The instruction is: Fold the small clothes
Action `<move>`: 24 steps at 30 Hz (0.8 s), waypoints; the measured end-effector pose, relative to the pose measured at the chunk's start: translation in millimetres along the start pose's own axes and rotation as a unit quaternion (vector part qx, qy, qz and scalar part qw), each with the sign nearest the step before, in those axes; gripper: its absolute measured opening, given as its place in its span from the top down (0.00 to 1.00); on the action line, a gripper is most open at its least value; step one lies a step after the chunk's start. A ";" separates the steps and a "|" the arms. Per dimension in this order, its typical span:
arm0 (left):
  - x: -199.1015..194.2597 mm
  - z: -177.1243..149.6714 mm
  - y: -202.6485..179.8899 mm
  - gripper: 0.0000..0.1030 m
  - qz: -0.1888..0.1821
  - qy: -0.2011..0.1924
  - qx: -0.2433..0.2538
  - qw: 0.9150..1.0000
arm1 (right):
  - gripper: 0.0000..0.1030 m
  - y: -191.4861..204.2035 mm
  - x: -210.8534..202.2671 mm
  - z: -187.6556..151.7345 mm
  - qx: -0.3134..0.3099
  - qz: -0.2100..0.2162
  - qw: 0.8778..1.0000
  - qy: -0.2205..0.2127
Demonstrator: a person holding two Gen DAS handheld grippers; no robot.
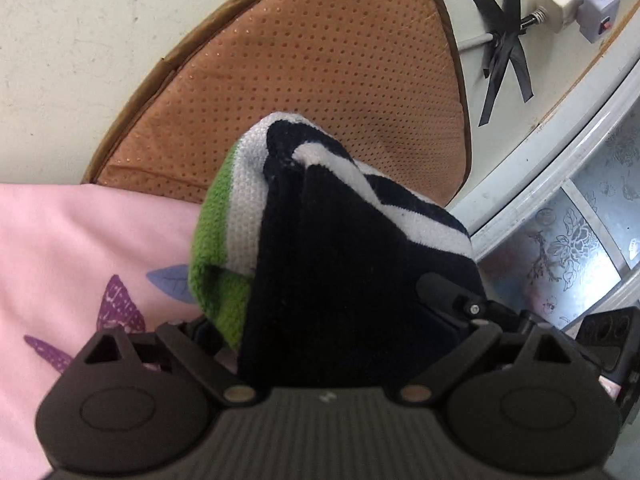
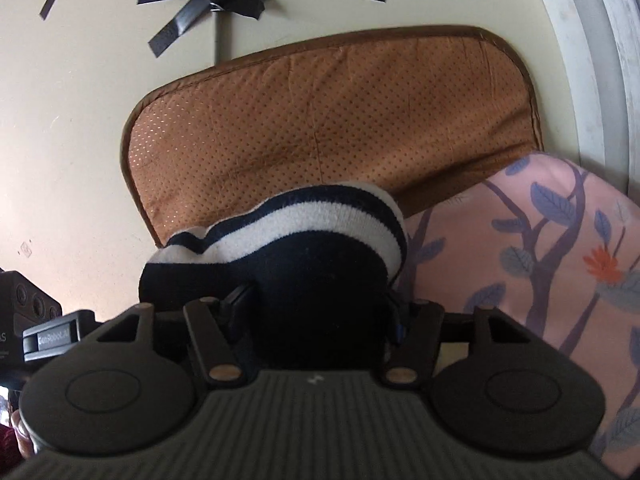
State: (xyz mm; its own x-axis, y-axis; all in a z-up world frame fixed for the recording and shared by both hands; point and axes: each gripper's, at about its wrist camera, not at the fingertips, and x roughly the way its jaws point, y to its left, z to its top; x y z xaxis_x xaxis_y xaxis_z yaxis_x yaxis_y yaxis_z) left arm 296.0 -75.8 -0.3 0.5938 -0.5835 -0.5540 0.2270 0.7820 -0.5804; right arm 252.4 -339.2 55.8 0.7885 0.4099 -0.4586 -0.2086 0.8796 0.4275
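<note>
Two grippers, left gripper (image 1: 344,300) and right gripper (image 2: 316,312), each carry your striped knit garment (image 1: 280,208) at lower centre; whether either clamps it, you cannot tell. Soft, light, floppy: pinch hems.

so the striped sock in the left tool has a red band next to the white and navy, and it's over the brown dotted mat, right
Not red: in the left wrist view the striped sock has a green band beside the white and navy. The rest holds: it sits in the left tool, over the brown dotted mat.

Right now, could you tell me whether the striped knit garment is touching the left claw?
Touching. The left wrist view shows the striped knit garment bunched inside the left claw, lying against its fingers.
</note>
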 end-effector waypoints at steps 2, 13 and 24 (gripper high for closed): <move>-15.0 -3.9 -5.9 0.06 0.022 -0.003 0.005 1.000 | 0.24 6.6 -5.9 0.0 -0.015 -0.034 0.999 -0.015; -133.8 -90.1 -52.0 0.00 0.208 -0.078 0.107 0.969 | 0.19 77.8 -125.1 -67.6 -0.054 -0.076 0.994 -0.053; -193.2 -179.0 -45.5 0.00 0.281 -0.076 0.095 0.952 | 0.17 124.1 -174.1 -162.7 -0.018 -0.109 0.992 -0.058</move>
State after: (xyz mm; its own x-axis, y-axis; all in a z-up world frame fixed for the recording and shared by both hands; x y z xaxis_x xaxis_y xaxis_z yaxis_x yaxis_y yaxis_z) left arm 32.8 -37.8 26.3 0.7643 -0.0339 -0.6439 -0.0324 0.9953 -0.0908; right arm -4.9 -262.1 62.0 0.8781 0.1793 -0.4436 -0.0439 0.9534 0.2984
